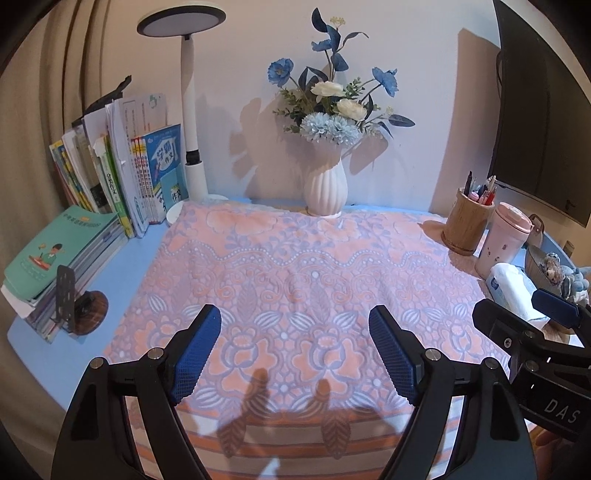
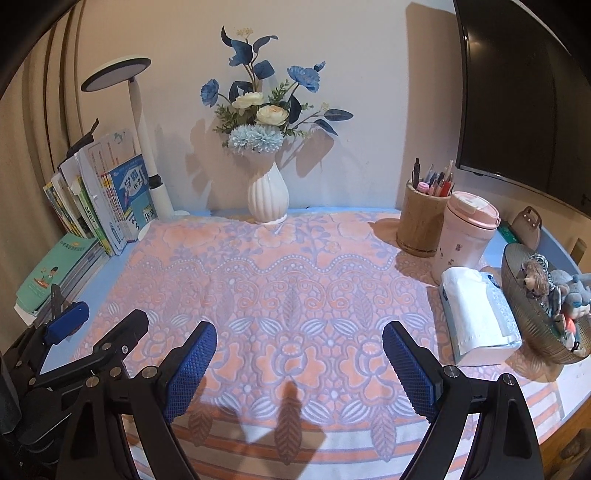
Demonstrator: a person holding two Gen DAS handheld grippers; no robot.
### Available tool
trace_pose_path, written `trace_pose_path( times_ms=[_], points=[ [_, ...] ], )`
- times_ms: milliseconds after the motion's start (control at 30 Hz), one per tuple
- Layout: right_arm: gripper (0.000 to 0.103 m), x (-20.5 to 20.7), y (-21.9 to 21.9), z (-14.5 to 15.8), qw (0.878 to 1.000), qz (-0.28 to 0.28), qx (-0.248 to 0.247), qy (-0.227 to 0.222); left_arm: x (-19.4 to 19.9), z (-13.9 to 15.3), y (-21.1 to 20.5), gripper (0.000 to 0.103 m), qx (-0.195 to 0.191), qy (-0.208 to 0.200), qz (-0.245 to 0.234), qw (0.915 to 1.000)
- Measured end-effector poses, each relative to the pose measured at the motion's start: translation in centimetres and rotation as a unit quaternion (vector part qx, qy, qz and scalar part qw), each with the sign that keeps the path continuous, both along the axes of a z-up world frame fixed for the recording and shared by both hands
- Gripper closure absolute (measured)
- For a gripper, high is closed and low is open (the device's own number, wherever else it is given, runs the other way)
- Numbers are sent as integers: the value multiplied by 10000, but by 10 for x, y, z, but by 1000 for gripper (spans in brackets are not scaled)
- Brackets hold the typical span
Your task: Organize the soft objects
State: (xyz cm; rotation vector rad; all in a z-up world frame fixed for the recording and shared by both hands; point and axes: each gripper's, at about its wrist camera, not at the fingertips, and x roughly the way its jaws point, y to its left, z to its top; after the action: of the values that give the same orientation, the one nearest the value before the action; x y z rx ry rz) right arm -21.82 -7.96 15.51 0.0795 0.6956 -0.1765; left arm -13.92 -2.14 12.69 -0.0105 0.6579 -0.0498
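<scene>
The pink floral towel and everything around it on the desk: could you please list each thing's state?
Pink floral towel: spread flat, unfolded.
Left claw: open, empty, above the towel.
Right claw: open, empty, above the towel.
Pink cup: upright, lid on.
Vase: upright.
Tissue pack: lying flat.
Desk lamp: looks unlit.

Left gripper [image 1: 295, 347], right gripper [image 2: 300, 358] side by side (both gaping, empty)
</scene>
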Motion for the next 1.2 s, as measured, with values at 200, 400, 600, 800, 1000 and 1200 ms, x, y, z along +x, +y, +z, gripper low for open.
trace_pose_path(
  times_ms=[200, 400, 600, 800, 1000, 1200],
  points=[
    [12, -1, -4, -2, 9999, -31, 65, 73, 1, -2, -2, 22, -2, 58, -37, 10000],
    [12, -1, -4, -2, 9999, -31, 64, 80, 3, -4, 0, 22, -59, 105, -59, 9999],
    [12, 1, -3, -4, 9999, -25, 82, 128, 4, -6, 1, 22, -86, 145, -42, 9998],
    [12, 0, 1, -4, 9999, -2, 69, 130, 4, -6, 3, 22, -110, 164, -15, 9998],
    [12, 1, 0, -5, 9998, 16, 113, 146, 5, -6, 4, 22, -109, 165, -23, 9998],
    [12, 2, 0, -6, 9998, 30, 140, 168, 5, -6, 4, 22, -104, 172, -20, 9998]
  ],
)
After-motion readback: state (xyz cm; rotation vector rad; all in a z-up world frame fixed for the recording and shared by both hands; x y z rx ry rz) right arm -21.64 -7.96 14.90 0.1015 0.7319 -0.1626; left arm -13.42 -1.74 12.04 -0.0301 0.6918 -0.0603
